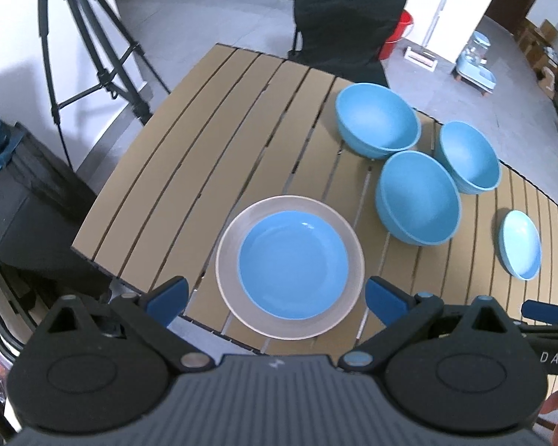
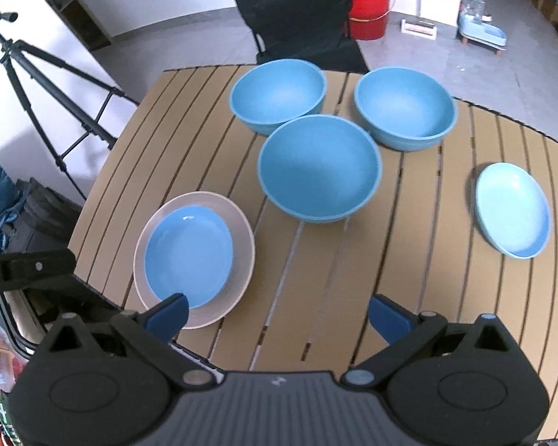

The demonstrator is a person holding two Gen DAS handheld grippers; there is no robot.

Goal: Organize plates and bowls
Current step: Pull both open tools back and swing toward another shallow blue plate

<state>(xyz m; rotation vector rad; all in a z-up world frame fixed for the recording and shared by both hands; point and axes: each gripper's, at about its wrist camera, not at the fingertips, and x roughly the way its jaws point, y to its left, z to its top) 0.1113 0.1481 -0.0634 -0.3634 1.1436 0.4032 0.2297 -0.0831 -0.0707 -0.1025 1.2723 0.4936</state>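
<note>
Tripod (image 2: 52, 85): standing on the floor off the table's far left corner, legs spread.
Slatted table (image 2: 446, 297): tan slats running away from the cameras, carrying all the dishes.
Left gripper (image 1: 277, 297): hovering above the table's near edge, pointing steeply down; its blue fingertips (image 1: 169, 293) are standing wide apart with nothing between them, flanking the stacked plates as seen from above and touching neither.
Beige plate (image 1: 227, 260): lying flat near the table's near left edge.
Blue plate (image 1: 294, 264): sitting centred inside the beige plate, its rim well within the beige rim.
Right gripper (image 2: 279, 314): hanging above the near middle of the table, jaws spread wide and gripping nothing; bare slats are showing between its blue fingertips (image 2: 388, 319), and its left fingertip is overlapping the stacked plates in the right wrist view.
Front bowl (image 2: 318, 165): sitting upright and empty near the table's middle, just right of the stacked plates.
Back left bowl (image 2: 277, 94): sitting upright behind the front bowl, near the far edge.
Back right bowl (image 2: 405, 106): sitting upright beside the back left bowl, close to the front bowl.
Pale blue plate (image 2: 513, 210): lying alone toward the right side, well apart from the bowls.
Black chair (image 2: 297, 18): standing behind the table's far edge.
Red bucket (image 2: 370, 7): sitting on the floor just right of the chair.
</note>
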